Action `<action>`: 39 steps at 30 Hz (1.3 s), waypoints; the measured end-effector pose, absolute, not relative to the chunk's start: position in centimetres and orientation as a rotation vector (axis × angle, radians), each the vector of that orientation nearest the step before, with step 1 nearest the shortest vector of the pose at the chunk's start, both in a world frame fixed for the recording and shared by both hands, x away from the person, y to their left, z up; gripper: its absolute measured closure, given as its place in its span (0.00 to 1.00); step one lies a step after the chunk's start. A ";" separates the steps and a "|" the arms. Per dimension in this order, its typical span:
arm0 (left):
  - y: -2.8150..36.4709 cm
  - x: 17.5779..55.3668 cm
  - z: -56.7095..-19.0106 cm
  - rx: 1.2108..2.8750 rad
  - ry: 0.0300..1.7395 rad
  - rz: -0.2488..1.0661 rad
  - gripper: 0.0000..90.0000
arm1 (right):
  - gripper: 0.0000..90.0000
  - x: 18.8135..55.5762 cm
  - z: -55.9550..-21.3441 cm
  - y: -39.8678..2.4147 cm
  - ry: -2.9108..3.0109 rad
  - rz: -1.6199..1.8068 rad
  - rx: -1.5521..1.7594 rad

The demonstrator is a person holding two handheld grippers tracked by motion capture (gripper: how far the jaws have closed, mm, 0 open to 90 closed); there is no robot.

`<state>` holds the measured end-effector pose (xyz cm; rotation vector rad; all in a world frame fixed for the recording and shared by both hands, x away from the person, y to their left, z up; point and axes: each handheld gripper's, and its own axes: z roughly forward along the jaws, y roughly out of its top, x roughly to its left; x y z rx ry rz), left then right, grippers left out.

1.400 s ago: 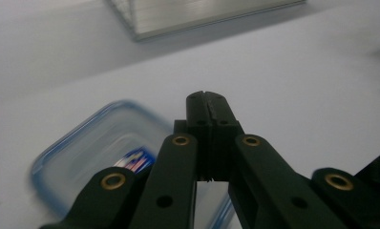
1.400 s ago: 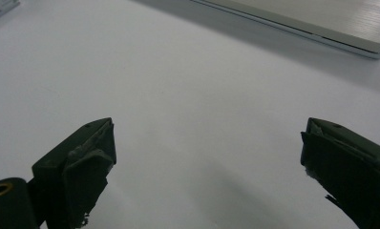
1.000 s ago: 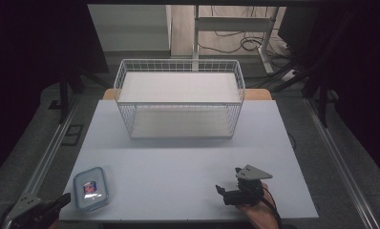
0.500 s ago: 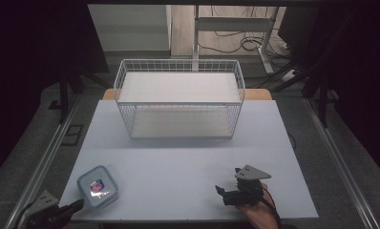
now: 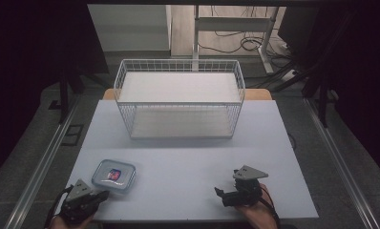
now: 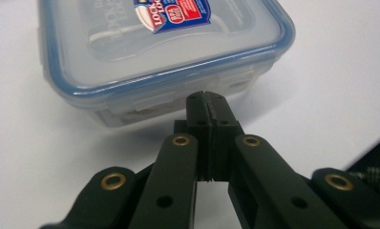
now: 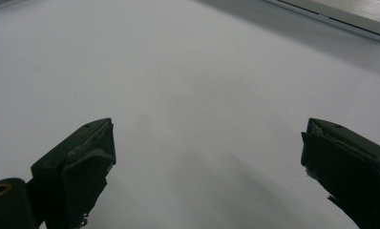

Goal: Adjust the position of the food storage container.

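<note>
Left gripper (image 6: 208, 102) jaws pressed together, tips against container (image 6: 164, 52) wall, likely nudging; right gripper (image 7: 207, 157) jaws apart, idle over table (image 7: 193, 71).

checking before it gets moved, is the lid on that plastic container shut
Shut: the blue-rimmed lid lies flat on the container, its front latch folded down.

The clear plastic box with the blue-rimmed lid (image 6: 164, 52) has a red and blue sticker (image 6: 173, 13). It reads "LOCK" and "BPA FREE". The smaller words are too tiny to read.
</note>
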<state>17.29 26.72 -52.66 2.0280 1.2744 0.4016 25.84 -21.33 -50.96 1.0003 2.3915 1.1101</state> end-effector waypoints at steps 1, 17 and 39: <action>26.7 17.7 -52.9 2.019 1.293 0.383 1.00 | 0.05 25.9 -51.0 -21.4 2.399 1.103 0.998; 32.2 20.9 -52.4 1.861 1.439 0.495 1.00 | 0.08 26.0 -51.0 -21.3 2.413 1.101 0.986; 23.2 23.1 -51.6 1.968 1.235 0.416 1.00 | 0.08 25.9 -51.0 -21.7 2.403 1.093 0.990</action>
